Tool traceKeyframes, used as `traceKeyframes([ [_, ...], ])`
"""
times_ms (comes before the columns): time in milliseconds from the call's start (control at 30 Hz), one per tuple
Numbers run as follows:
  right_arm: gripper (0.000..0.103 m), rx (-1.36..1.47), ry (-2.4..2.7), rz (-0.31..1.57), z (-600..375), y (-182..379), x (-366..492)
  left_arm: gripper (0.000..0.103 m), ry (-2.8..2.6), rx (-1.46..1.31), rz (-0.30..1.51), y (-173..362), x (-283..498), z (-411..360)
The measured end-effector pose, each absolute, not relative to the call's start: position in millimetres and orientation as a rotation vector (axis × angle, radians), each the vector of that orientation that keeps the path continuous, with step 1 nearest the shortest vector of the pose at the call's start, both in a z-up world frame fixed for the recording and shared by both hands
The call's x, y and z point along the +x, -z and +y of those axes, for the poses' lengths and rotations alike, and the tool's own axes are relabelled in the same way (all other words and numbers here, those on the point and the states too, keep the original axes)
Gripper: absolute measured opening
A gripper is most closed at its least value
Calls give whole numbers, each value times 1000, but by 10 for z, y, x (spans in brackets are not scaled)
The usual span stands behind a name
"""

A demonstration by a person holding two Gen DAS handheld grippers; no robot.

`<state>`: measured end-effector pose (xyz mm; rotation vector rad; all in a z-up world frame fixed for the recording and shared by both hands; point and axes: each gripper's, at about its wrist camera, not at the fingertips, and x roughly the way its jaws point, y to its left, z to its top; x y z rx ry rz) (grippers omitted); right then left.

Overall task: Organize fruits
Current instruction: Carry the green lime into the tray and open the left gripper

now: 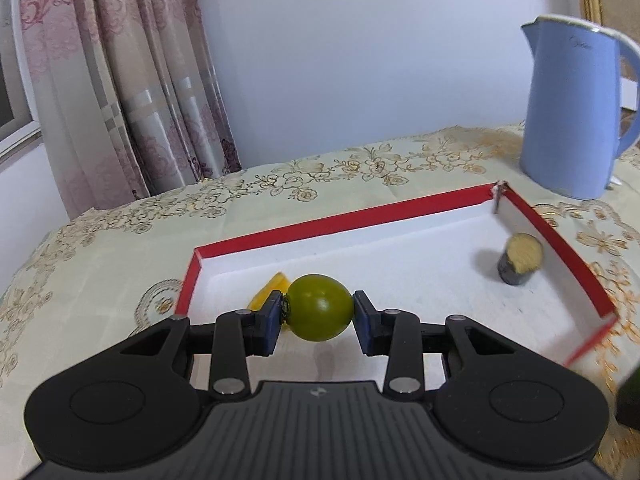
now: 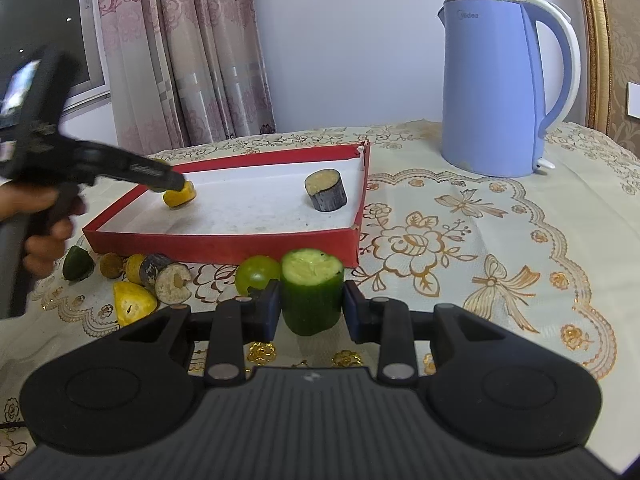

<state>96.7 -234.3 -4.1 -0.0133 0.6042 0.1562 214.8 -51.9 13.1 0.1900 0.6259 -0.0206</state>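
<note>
Left claw (image 1: 319, 314) grips the green fruit (image 1: 320, 307) above the red tray (image 1: 340, 220); right claw (image 2: 311, 307) clamps the cucumber chunk (image 2: 312, 292) just short of it.

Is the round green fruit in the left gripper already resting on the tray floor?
No, the green fruit hangs clamped in the left gripper above the tray.

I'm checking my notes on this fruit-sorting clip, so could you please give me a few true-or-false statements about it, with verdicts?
1. The left gripper holds a round green fruit. True.
2. The red tray is empty. False: it holds a dark cylinder piece and a yellow piece.
3. The right gripper grips a green cucumber-like chunk. True.
4. The blue kettle stands inside the tray. False: it stands on the tablecloth beyond it.
</note>
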Motion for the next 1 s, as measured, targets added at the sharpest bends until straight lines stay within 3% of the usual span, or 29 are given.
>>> traceKeyframes([
  [667, 31, -10, -163, 612, -2342, 63, 969, 41, -17, 214, 698, 51, 2807, -692],
  [800, 31, -1, -162, 618, -2358, 77, 984, 57, -36, 214, 673, -22, 2713, -660],
  [1000, 31, 1, -161, 607, -2362, 77, 980, 69, -71, 250, 602, -224, 2307, -436],
])
